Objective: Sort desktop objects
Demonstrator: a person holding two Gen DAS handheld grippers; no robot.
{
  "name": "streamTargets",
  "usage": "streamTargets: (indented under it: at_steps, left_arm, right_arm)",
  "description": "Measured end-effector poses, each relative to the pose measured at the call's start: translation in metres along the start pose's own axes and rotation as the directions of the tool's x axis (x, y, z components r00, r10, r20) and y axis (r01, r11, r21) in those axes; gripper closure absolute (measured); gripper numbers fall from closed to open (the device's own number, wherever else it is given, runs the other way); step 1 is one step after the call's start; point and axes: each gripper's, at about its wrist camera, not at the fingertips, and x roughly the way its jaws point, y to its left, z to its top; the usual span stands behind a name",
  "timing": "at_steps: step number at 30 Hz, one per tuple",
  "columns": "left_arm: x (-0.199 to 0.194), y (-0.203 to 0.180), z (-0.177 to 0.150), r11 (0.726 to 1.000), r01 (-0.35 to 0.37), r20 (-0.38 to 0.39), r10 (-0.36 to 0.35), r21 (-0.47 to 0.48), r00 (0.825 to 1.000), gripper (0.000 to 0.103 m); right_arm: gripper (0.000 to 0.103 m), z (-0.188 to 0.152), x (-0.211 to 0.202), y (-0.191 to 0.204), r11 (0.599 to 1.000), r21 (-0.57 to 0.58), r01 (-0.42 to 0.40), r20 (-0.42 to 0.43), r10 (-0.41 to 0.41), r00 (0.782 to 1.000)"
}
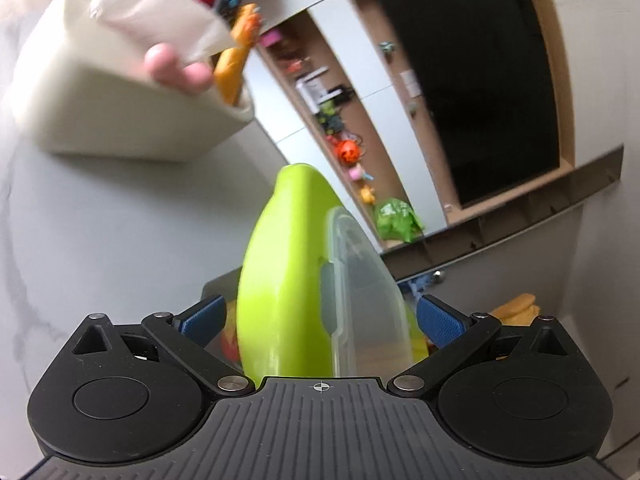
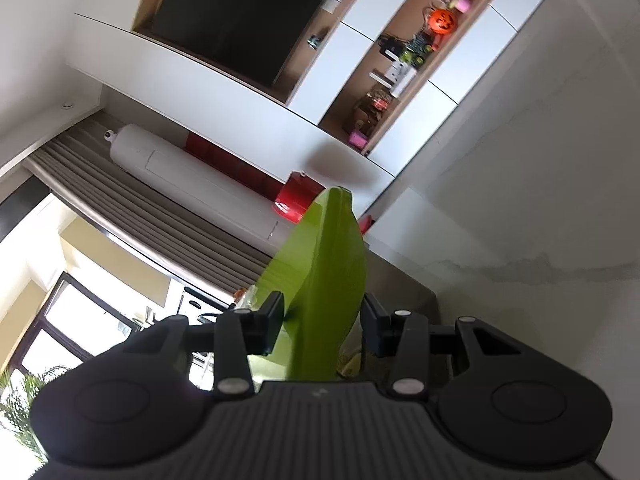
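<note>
In the left wrist view, a lime-green container with a clear plastic lid stands on edge between the blue pads of my left gripper, whose jaws stand wide apart with gaps on both sides. A blurred hand holds a cream bin with red and orange items at the upper left. In the right wrist view, the green container sits between the black fingers of my right gripper; the left pad touches it, with a small gap at the right pad.
A wall unit with a dark TV screen and toy-filled shelves lies behind. A pale marble surface is at the left. A white cylinder and a red object show in the tilted right wrist view.
</note>
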Motion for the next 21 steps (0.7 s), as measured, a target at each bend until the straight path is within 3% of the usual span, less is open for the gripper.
streamTargets:
  at_steps: [3,6,13,16,21]
  left_arm:
    - [0.005,0.000,-0.005,0.999,-0.039,0.046,0.039,0.001,0.998,0.000]
    - [0.008,0.000,-0.003,1.000,-0.023,0.058,0.024,-0.013,0.998,0.000]
    - [0.038,-0.021,-0.008,0.997,-0.047,-0.030,0.049,0.057,0.998,0.000]
    - [0.045,-0.019,-0.010,0.998,-0.051,-0.043,0.052,0.029,0.998,0.000]
    - [0.027,-0.002,-0.004,0.999,-0.014,0.020,0.015,-0.053,1.000,0.000]
  right_arm:
    - [0.059,-0.001,0.001,-0.001,1.000,0.004,0.005,-0.007,-0.005,1.000]
    - [0.059,-0.001,0.000,-0.002,1.000,0.015,0.007,-0.005,-0.007,1.000]
    - [0.059,0.000,-0.011,-0.006,0.998,0.049,0.038,0.050,-0.040,0.998]
    - [0.060,0.002,-0.016,-0.012,0.996,0.078,0.030,0.074,-0.036,0.997]
    - [0.058,-0.004,-0.007,-0.004,0.999,0.026,0.041,0.063,-0.042,0.997]
